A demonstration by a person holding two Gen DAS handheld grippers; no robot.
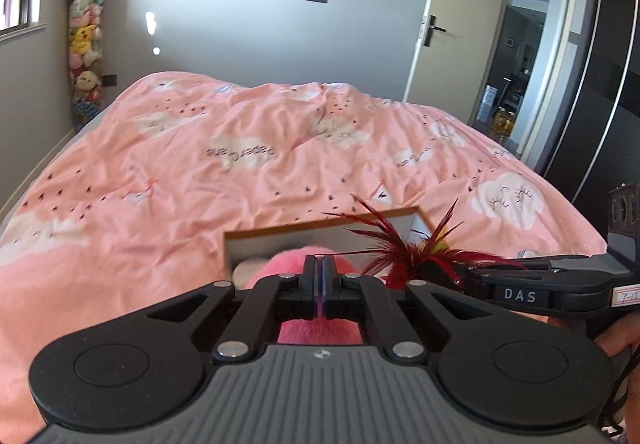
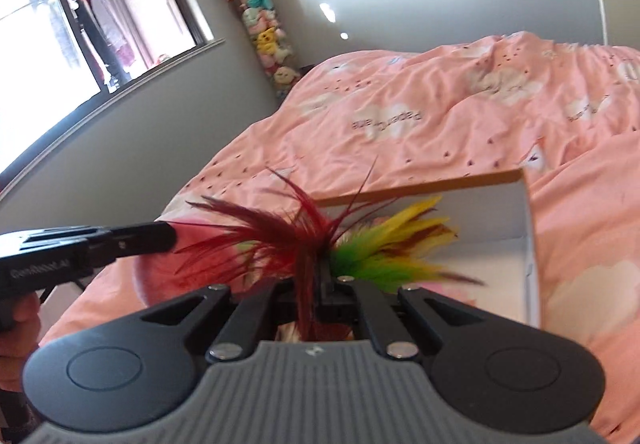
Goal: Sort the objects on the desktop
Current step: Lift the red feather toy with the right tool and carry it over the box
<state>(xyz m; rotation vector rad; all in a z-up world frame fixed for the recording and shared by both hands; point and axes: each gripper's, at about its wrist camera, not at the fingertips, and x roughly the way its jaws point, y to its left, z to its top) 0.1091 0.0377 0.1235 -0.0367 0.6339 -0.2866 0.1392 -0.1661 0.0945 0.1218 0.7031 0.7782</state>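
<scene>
My left gripper (image 1: 319,264) is shut on a pink plush toy (image 1: 288,264) and holds it over an open cardboard box (image 1: 280,240) on the bed. My right gripper (image 2: 326,272) is shut on a feather toy (image 2: 360,244) with red, green and yellow feathers, over the same box (image 2: 496,212). In the left wrist view the right gripper (image 1: 444,276) comes in from the right with the red feathers (image 1: 396,244) at its tip. In the right wrist view the left gripper (image 2: 168,234) reaches in from the left beside the pink plush (image 2: 160,268).
A pink quilt (image 1: 240,164) with cloud prints covers the bed. A column of plush toys (image 1: 86,40) stands in the far corner. An open door (image 1: 456,16) and a dark wardrobe (image 1: 608,84) are at the right. A window (image 2: 72,16) is at the left.
</scene>
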